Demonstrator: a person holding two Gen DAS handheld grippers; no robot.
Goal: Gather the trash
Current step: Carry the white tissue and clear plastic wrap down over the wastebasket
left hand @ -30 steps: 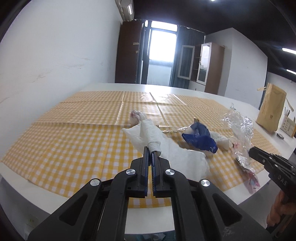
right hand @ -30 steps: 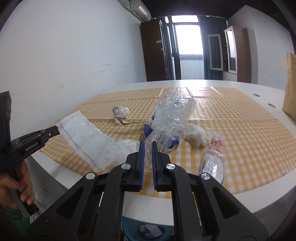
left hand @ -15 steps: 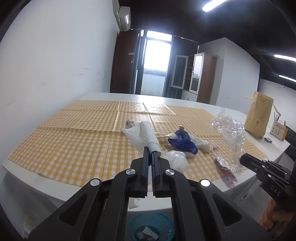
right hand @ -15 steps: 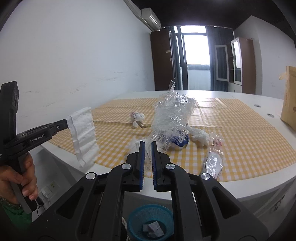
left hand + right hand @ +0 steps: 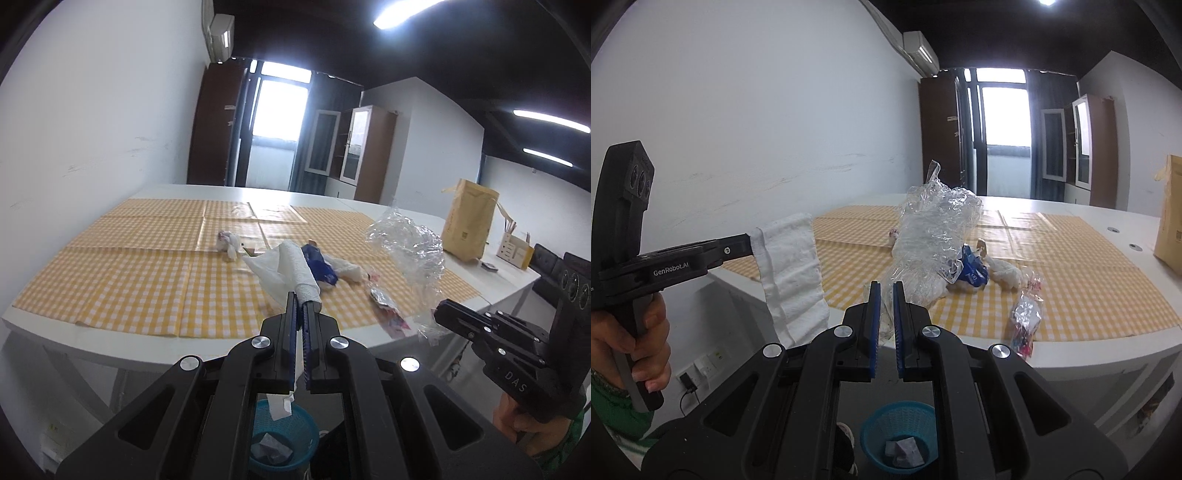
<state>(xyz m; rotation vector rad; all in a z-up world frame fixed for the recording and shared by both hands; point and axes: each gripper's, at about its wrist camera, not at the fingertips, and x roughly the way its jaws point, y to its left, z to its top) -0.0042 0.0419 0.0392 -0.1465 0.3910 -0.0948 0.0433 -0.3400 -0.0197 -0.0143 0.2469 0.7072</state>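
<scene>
My left gripper point(image 5: 300, 301) is shut on a white paper towel point(image 5: 291, 264), which hangs in the air off the table's near edge; from the right wrist view the same towel point(image 5: 792, 273) droops from that gripper point(image 5: 752, 242). My right gripper point(image 5: 885, 291) is shut on a crumpled clear plastic bag point(image 5: 934, 240), also seen from the left wrist point(image 5: 410, 247). On the floor below both stands a blue mesh trash basket point(image 5: 286, 439) point(image 5: 899, 435) with crumpled paper in it. A blue wrapper point(image 5: 973, 271), white tissue wads point(image 5: 229, 243) and a foil packet point(image 5: 1027, 319) lie on the yellow checked tablecloth point(image 5: 147, 266).
A brown paper bag point(image 5: 467, 223) and a small box point(image 5: 515, 251) stand at the table's far right. A white wall runs along the left. A person's hand point(image 5: 631, 350) holds the left gripper's handle. Cabinets and a bright door are at the back.
Both grippers have pulled back from the table, lifting the towel and the plastic bag off the cloth. The blue basket on the floor has come into view beneath them.
</scene>
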